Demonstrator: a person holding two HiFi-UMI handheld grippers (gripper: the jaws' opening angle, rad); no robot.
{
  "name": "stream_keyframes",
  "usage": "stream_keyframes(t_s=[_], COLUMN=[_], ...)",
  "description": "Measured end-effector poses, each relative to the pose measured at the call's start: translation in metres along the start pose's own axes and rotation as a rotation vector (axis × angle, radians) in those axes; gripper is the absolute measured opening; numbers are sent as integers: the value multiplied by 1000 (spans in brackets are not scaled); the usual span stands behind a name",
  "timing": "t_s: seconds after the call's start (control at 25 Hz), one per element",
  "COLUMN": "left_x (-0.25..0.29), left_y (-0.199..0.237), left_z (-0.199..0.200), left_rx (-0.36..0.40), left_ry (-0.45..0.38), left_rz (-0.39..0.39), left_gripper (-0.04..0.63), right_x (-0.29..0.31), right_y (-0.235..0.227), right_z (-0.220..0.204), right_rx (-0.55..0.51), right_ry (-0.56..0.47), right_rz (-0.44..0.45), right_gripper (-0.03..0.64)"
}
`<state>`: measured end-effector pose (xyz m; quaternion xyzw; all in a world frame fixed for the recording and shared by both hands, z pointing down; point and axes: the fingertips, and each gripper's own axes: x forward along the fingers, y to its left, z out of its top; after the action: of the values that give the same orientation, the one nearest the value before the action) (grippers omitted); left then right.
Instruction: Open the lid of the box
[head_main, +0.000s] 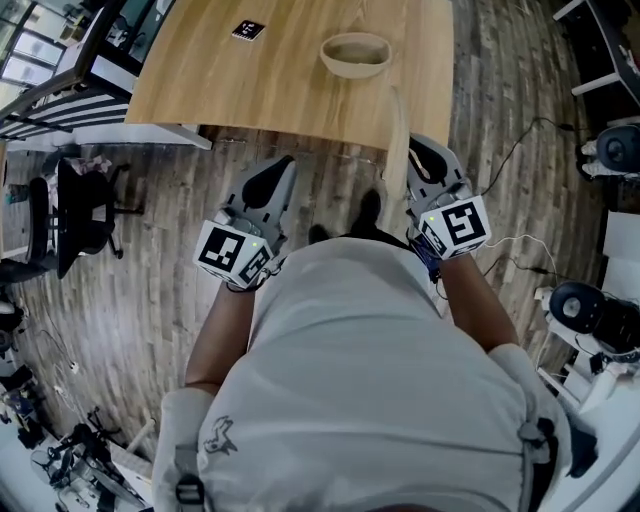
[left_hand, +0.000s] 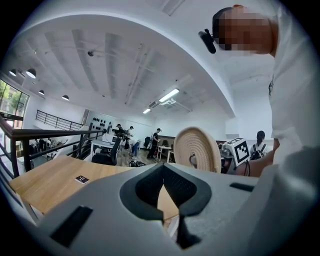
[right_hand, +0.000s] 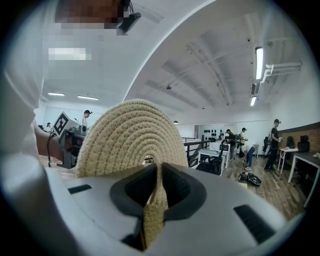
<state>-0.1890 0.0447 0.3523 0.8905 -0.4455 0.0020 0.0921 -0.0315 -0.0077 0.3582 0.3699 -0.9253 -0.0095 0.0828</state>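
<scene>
step: lid (right_hand: 131, 134) off, clamped edge-on in right gripper (right_hand: 156, 192), just off desk's (head_main: 250, 95) near edge | left gripper (left_hand: 164, 196) shut, empty | box (head_main: 355, 55) open by desk's near edge | next, I reckoned: set lid on desk, release

Woven box open, lid taken off

The round straw-coloured box (head_main: 355, 55) is sitting uncovered near the table (head_main: 250, 90) edge; its flat coiled lid (right_hand: 131, 134) is standing upright on edge, pinched in the right gripper (right_hand: 158, 170).
</scene>
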Motion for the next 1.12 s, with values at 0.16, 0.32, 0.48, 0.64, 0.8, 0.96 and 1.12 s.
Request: stream_keyframes(t_s=[0.16, 0.32, 0.48, 0.64, 0.8, 0.96, 1.12], left_x=[-16, -20, -18, -7, 9, 24, 35], left_y=[-11, -22, -37, -53, -75, -101, -125], left_z=[-1, 3, 5, 8, 9, 9, 10], left_rx=[-13, -18, -8, -10, -12, -1, 4], left_ry=[4, -14, -33, -46, -56, -60, -69], left_rz=[-17, -32, -30, 0, 16, 32, 54], left_gripper=[6, 6, 6, 6, 6, 6, 6], right_x=[-21, -37, -47, -56, -66, -85, -103], right_y=[7, 9, 9, 1, -7, -18, -26], right_z=[4, 5, 1, -4, -3, -9, -12], right_rx=[10, -2, -4, 0, -8, -2, 4], right_ry=[-6, -2, 5, 15, 3, -4, -15], right_rz=[-44, -45, -24, 21, 73, 104, 135], right_gripper=[40, 40, 40, 40, 41, 40, 40])
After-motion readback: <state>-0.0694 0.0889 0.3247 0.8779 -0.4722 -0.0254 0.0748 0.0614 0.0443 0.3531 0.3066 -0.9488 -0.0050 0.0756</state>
